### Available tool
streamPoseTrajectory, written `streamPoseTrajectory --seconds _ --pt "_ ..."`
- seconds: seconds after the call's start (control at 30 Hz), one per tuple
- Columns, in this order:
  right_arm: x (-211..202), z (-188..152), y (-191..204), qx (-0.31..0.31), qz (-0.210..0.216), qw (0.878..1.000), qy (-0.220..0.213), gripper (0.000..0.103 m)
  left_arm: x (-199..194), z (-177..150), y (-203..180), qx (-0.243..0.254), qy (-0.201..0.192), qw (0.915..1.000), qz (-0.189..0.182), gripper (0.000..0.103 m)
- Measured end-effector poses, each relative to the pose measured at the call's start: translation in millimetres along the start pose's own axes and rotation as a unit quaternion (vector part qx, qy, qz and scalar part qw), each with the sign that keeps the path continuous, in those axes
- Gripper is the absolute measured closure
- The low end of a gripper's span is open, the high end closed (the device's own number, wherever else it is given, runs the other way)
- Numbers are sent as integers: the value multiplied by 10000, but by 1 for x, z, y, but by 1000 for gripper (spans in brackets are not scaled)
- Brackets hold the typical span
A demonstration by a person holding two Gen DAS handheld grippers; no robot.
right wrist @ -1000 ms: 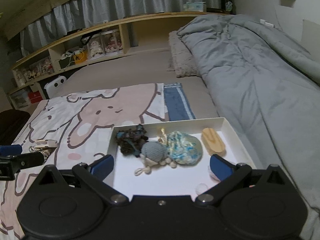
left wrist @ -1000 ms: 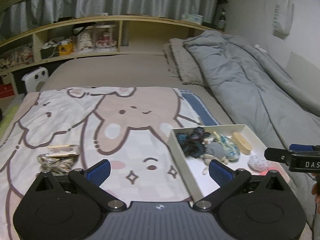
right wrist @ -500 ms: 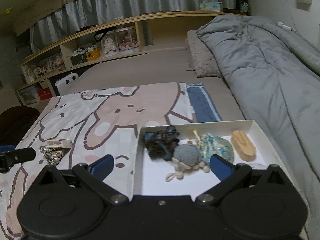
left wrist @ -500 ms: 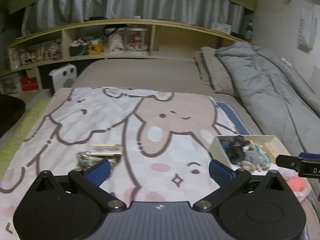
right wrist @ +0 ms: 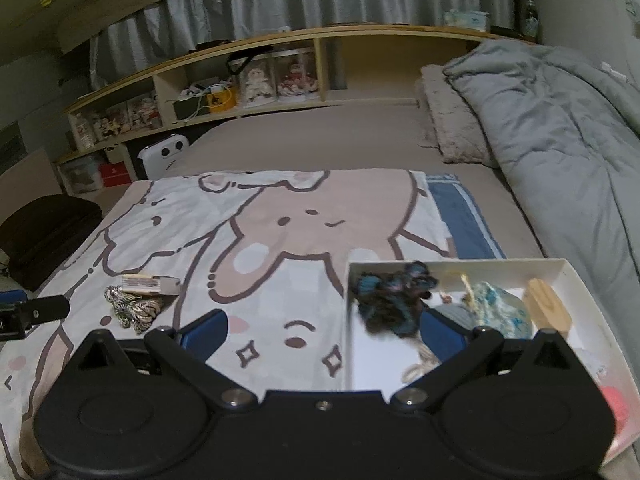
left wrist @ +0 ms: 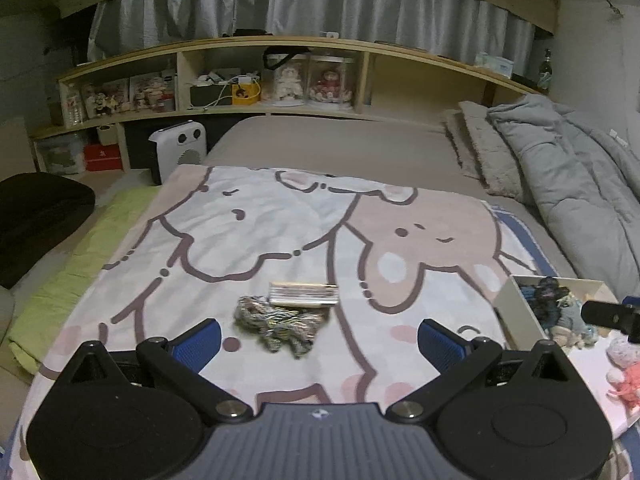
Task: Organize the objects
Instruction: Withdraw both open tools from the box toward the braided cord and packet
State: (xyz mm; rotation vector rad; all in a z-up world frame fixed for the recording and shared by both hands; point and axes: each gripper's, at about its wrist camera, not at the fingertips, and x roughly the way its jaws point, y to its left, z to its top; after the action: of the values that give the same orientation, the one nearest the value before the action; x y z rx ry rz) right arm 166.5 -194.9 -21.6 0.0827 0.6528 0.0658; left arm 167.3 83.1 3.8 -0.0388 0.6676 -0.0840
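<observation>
A tangled braided cord bundle (left wrist: 276, 324) and a small flat striped packet (left wrist: 304, 294) lie on the cartoon blanket (left wrist: 256, 232), just ahead of my open, empty left gripper (left wrist: 318, 342). Both also show in the right wrist view, the cord (right wrist: 134, 308) and the packet (right wrist: 150, 283). A white tray (right wrist: 576, 280) holds a dark blue yarn clump (right wrist: 394, 292), a pale blue knitted pouch (right wrist: 500, 312), a wooden piece (right wrist: 548, 308) and a pink item (right wrist: 614, 404). My right gripper (right wrist: 322, 334) is open and empty over the tray's left wall.
A grey duvet (right wrist: 560, 128) covers the bed's right side, with a pillow (right wrist: 452, 120) behind the tray. A wooden shelf (left wrist: 280, 76) with dolls and boxes runs along the back. A white heater (left wrist: 180, 148) and a dark cushion (left wrist: 36, 216) stand at the left.
My left gripper has swung left from the tray to face the cord bundle and packet. My right gripper has also shifted left, so the tray now sits at its right.
</observation>
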Motion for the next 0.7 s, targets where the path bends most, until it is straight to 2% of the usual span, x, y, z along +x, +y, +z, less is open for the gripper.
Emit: streamPoseTrajectory --seconds 0.13,0.3,0.6,0.7 --pt "5 4 11 103 144 9998 -111 0 3 -3 7 22 4 10000 21 0" --pt "17 11 24 355 402 9986 -2 0 15 -7 15 157 -23 9999 11 0" --pt "59 17 61 91 521 9984 202 0 48 -12 30 111 58 9999 1 0" --pt "76 22 76 34 603 9977 298 0 60 -12 35 -34 119 9997 -218 0"
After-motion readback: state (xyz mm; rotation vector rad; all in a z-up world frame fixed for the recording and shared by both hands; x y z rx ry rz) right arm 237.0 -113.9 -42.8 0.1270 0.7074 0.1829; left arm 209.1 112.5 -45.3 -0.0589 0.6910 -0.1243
